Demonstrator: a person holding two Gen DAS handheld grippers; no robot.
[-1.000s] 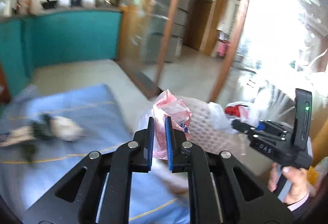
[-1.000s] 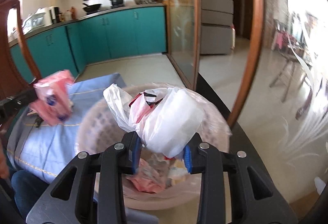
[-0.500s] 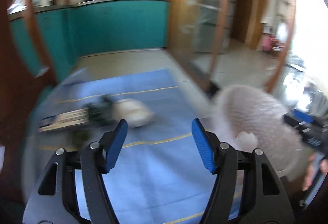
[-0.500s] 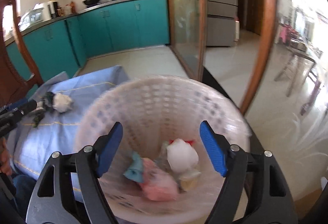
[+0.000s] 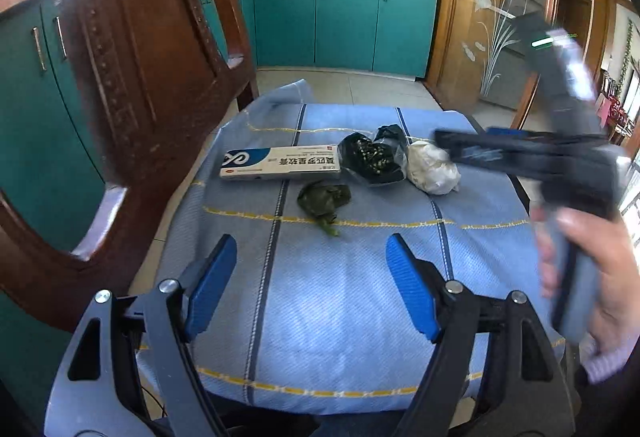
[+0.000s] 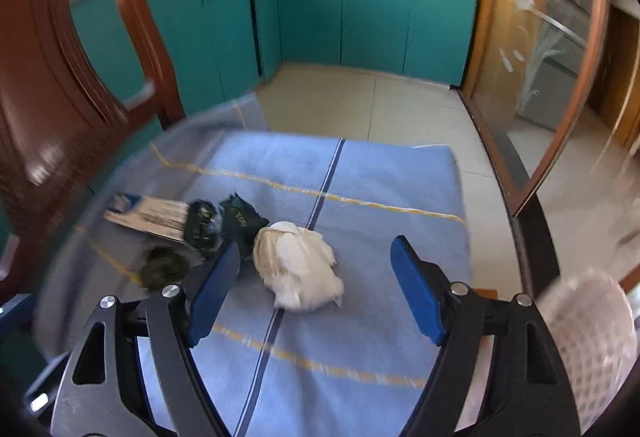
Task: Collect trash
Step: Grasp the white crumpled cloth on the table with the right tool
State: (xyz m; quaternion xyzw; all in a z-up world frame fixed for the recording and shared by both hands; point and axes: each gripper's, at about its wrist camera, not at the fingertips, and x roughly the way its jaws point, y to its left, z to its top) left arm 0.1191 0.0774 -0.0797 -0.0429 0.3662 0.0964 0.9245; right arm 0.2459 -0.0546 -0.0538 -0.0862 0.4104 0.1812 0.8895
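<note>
Basket [image 6: 592, 321] edge visible, contents hidden; grippers spread

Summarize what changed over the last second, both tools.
Both let go: the left tool released the pink wrapper and the right tool released the white bag, both over the basket. Both then swung back to the blue cloth, the right now open above the white wad. Box, dark bag and green scrap stayed.
</note>
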